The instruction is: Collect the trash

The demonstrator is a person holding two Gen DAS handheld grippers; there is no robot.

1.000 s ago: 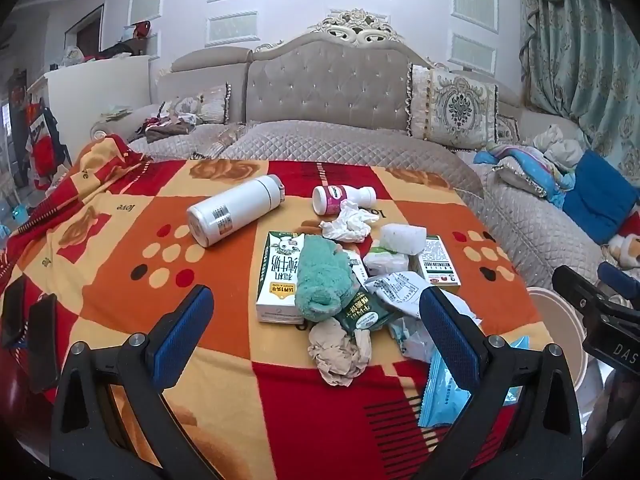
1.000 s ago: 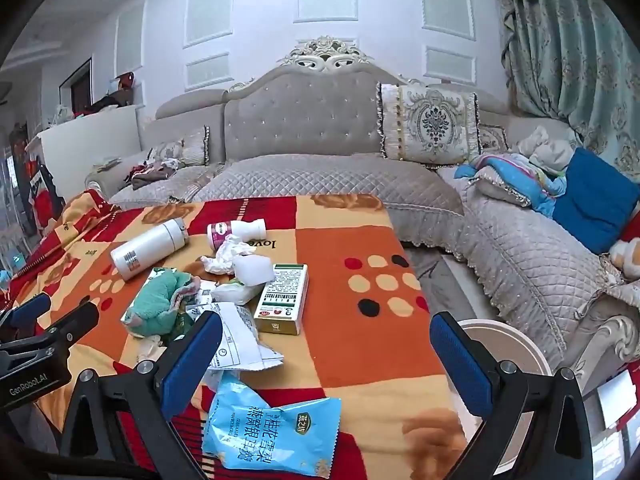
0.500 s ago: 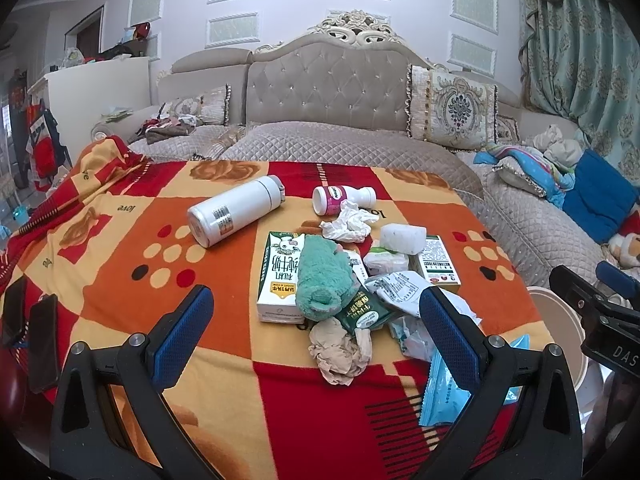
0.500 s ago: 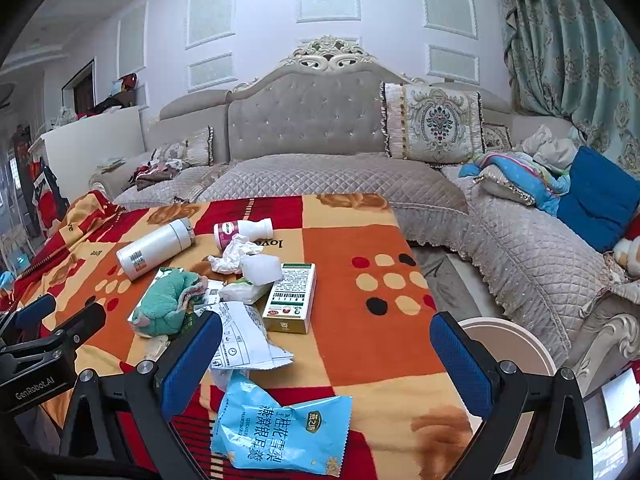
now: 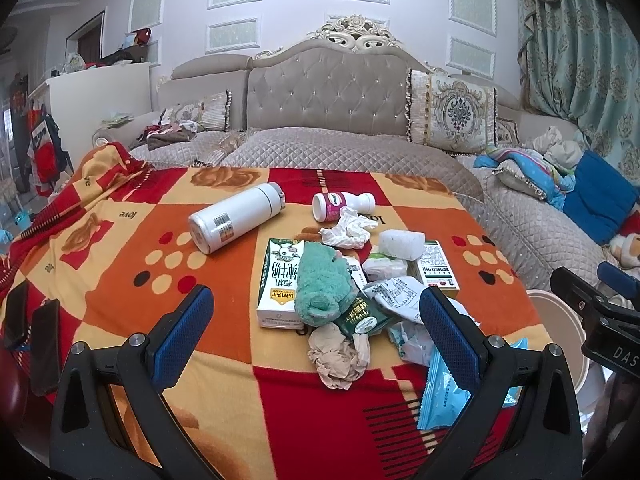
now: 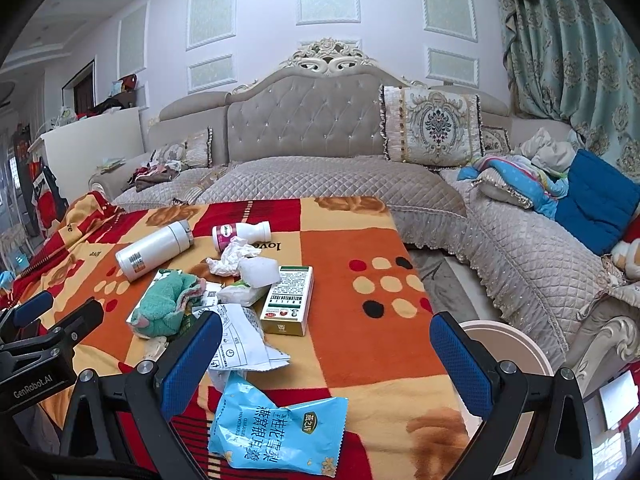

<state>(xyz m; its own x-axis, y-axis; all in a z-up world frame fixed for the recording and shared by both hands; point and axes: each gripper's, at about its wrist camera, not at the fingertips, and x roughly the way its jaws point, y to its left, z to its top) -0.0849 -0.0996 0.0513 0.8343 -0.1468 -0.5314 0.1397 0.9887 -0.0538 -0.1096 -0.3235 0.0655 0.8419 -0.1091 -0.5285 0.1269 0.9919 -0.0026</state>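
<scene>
We read "WATERMELON FROST" on green box (image 6: 287, 301) | both tongs (image 5: 316, 322) (image 6: 326, 354) wide, empty | scene unchanged

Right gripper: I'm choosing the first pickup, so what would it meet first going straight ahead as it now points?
Probably the blue snack packet, lying low between the open right gripper fingers; beyond it, bare blanket. Depth is uncertain.

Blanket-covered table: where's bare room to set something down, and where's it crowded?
Free: the patterned blanket right of the green-and-white carton box, out to the table's edge, and the stretch left of the white cylindrical flask. Crowded: the centre, around the green fuzzy cloth and crumpled wrappers.
</scene>
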